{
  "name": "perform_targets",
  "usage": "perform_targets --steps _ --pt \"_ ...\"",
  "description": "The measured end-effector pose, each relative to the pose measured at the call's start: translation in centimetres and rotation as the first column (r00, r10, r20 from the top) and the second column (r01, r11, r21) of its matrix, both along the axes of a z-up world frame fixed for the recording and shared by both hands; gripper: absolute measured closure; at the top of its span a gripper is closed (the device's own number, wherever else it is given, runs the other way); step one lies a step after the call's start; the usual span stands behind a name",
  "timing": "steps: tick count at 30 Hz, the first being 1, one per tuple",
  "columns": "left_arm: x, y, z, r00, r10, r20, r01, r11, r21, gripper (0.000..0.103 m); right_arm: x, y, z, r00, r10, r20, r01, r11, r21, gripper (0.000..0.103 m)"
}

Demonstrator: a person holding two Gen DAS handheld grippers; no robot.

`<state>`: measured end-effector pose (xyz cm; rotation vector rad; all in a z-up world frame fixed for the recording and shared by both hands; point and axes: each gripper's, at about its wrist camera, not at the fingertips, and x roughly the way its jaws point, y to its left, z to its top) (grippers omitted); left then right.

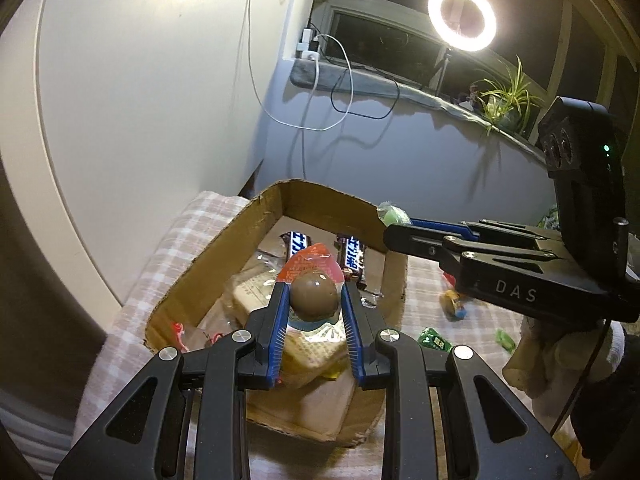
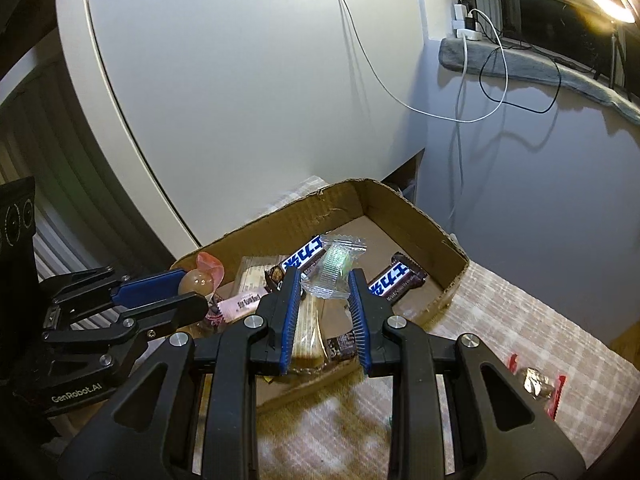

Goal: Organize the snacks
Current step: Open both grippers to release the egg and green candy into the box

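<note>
My left gripper [image 1: 314,286] is shut on a brown ball-shaped sweet [image 1: 313,298] in a red-topped clear wrapper and holds it over the open cardboard box [image 1: 212,256]. My right gripper [image 2: 324,276] is shut on a small green candy in a clear wrapper [image 2: 334,268], also above the box [image 2: 280,224]. In the left wrist view the right gripper [image 1: 390,226] reaches in from the right over the box's far corner with the green candy [image 1: 394,216]. Two dark chocolate bars [image 2: 304,260] [image 2: 396,280], wafer packs [image 2: 308,332] and a pink pack [image 2: 240,304] lie inside.
The box sits on a checked cloth [image 2: 500,320] near a white wall. Loose sweets lie on the cloth to the right: green ones [image 1: 434,340], a yellow one [image 1: 454,304], a red-wrapped one [image 2: 538,384]. Behind are a ring light [image 1: 462,16], hanging cables and a windowsill with a plant [image 1: 506,96].
</note>
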<state>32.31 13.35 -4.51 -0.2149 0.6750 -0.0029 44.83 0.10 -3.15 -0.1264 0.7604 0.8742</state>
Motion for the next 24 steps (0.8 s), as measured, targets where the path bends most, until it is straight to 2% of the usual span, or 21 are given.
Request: perform_targets --steps 11,13,15,17,19,21,24 --pt "0.36 0.25 -0.15 1.000 0.014 -0.005 -0.014 1.000 0.012 0.075 0.69 0.29 -0.15 1.000 -0.009 -0.008 0.009 1.000 -0.004 0.075" --pt "0.33 0.23 -0.09 1.000 0.017 -0.003 -0.017 1.000 0.016 0.072 0.83 0.25 -0.14 1.000 -0.016 -0.001 0.016 1.000 -0.006 0.064" --pt "0.27 0.27 0.02 1.000 0.021 0.002 -0.021 1.000 0.021 0.065 0.85 0.14 -0.02 1.000 -0.022 0.009 0.023 1.000 -0.004 0.038" --pt "0.26 0.37 0.11 1.000 0.029 0.007 -0.029 0.999 0.023 0.057 0.83 0.01 0.18 0.999 -0.029 0.016 0.029 1.000 0.000 0.037" --pt "0.15 0.48 0.25 0.999 0.037 0.016 -0.037 0.999 0.028 0.041 0.92 -0.01 0.28 0.999 -0.034 0.016 0.034 0.999 -0.002 0.034" --pt "0.07 0.53 0.35 0.999 0.037 0.022 -0.038 0.999 0.032 0.034 0.93 -0.08 0.37 0.999 -0.045 0.023 0.045 0.999 -0.003 0.017" --pt "0.02 0.49 0.37 0.999 0.044 0.024 -0.045 0.998 0.050 0.025 0.72 -0.25 0.72 0.997 -0.060 0.046 0.060 0.998 0.003 0.013"
